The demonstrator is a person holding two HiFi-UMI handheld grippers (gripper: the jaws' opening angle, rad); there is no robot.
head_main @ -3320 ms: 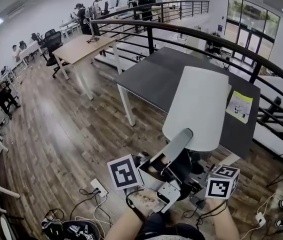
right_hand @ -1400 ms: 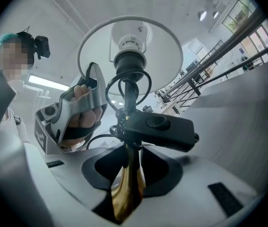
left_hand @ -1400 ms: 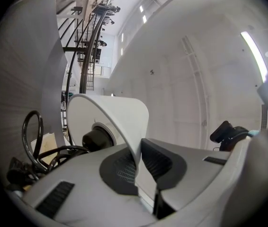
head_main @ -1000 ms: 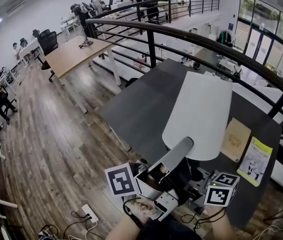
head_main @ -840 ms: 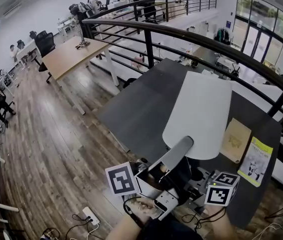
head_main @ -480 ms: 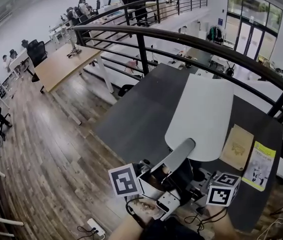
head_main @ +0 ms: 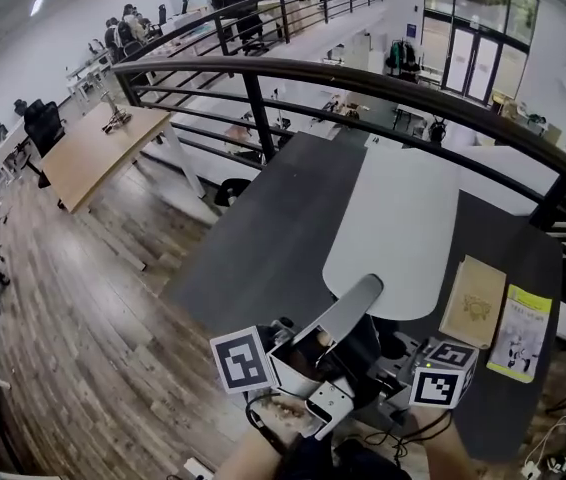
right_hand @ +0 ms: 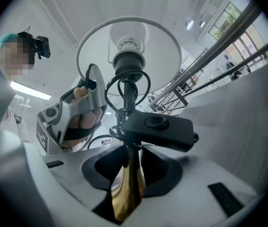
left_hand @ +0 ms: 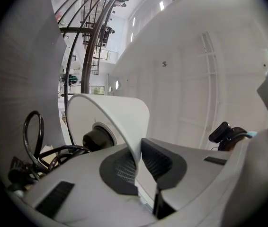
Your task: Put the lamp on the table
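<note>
The lamp's white shade [head_main: 403, 226] hangs tilted over the near side of the dark table [head_main: 263, 238]. My left gripper [head_main: 361, 296] reaches up to the shade's lower rim. In the left gripper view the left gripper [left_hand: 138, 159] is shut on the shade's thin edge [left_hand: 124, 119], with the socket [left_hand: 97, 137] and a black cable [left_hand: 33, 135] inside. My right gripper [right_hand: 129, 167] is shut on the lamp's brass stem [right_hand: 127, 188], under a black inline switch [right_hand: 160, 129] and the bulb socket [right_hand: 129, 59]. In the head view the shade hides the right jaws; only its marker cube [head_main: 441, 373] shows.
A brown booklet [head_main: 475, 300] and a yellow-green pamphlet [head_main: 525, 330] lie on the table's right part. A dark curved railing [head_main: 363, 73] runs behind the table. A wooden table [head_main: 88, 153] stands on the plank floor at left, with people at desks far back.
Both grippers and the lamp have moved forward together, and the dark table now lies closer beneath the shade. Both grips look unchanged.
</note>
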